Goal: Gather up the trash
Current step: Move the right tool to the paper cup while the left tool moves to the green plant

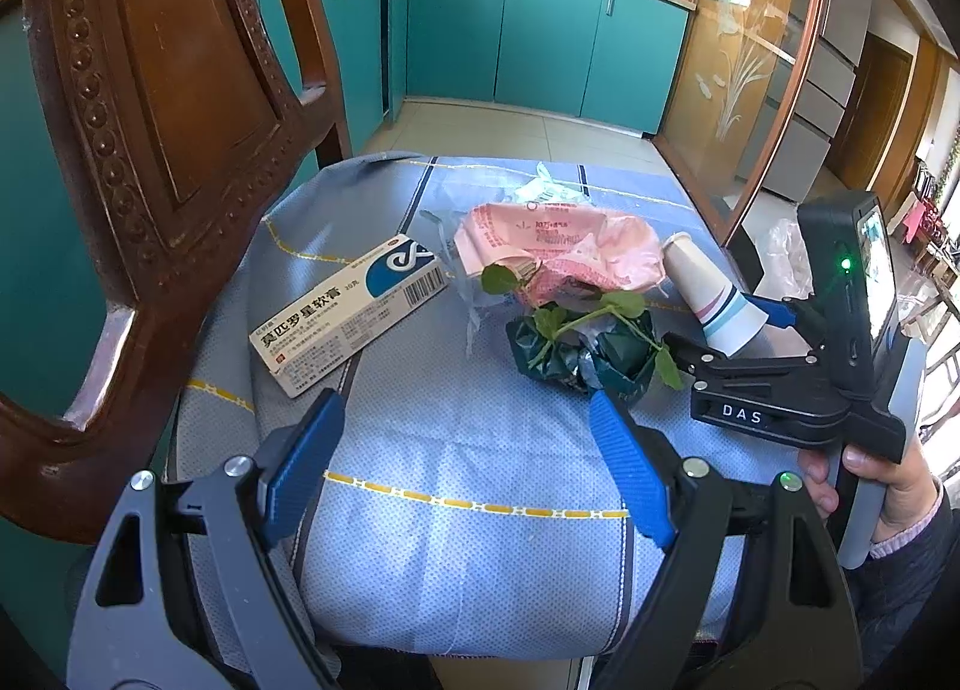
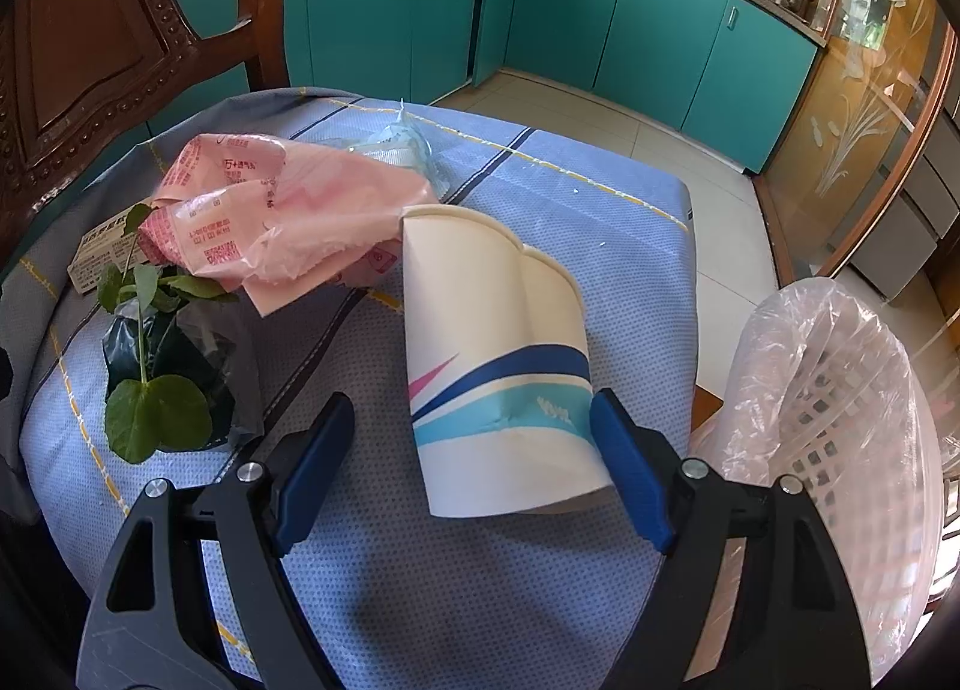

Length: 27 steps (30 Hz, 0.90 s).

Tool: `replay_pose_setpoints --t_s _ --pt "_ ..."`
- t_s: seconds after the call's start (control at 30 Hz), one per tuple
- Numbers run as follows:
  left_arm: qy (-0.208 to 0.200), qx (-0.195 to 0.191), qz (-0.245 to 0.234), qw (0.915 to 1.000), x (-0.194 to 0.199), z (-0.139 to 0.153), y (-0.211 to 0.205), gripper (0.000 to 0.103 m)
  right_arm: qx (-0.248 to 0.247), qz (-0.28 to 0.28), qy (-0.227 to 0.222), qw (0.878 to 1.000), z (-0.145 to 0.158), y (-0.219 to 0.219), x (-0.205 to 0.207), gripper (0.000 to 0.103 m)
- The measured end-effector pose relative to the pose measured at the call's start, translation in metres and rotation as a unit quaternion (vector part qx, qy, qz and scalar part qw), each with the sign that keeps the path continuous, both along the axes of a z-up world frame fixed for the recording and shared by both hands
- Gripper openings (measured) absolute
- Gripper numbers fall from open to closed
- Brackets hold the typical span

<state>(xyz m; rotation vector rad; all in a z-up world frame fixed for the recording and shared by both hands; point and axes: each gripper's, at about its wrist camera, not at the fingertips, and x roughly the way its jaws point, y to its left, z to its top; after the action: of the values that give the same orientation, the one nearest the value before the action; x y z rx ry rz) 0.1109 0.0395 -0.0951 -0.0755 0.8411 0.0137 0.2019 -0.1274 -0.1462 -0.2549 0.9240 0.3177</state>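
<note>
Trash lies scattered on a table [image 2: 372,582] covered by a blue dotted cloth, with a lined waste basket [image 2: 840,420] standing just off its right edge. The crushed paper cup [image 2: 498,354] lies on its side directly ahead of the right gripper [image 2: 474,468], its base toward the gripper and its flattened mouth pointing away, so its long axis runs roughly along the line of approach. The jaws stand wide apart with nothing clamped; the right pad [image 2: 627,468] sits at or just beside the cup's base edge (contact cannot be settled), while the left pad stands clear of it. In the left wrist view the left gripper [image 1: 465,468] hovers open and empty over bare cloth, with the ointment box [image 1: 351,312] ahead to its left and the dark wrapper with a leafy sprig [image 1: 585,354] ahead to its right; the pink plastic bag [image 1: 558,252] lies farther back. The right gripper is judged nearer the cup and the basket, so a short advance before closing across the cup's width seems the likely next move.
</note>
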Motion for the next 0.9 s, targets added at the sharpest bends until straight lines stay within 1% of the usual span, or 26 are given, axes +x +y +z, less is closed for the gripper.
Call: replay_pose_setpoints --t_s 0.9 --pt "0.008 -0.001 0.004 1.0 0.0005 -0.0069 0.0019 0.086 -0.003 0.006 -0.001 1.0 -0.0017 0.0005 -0.0047 0.08"
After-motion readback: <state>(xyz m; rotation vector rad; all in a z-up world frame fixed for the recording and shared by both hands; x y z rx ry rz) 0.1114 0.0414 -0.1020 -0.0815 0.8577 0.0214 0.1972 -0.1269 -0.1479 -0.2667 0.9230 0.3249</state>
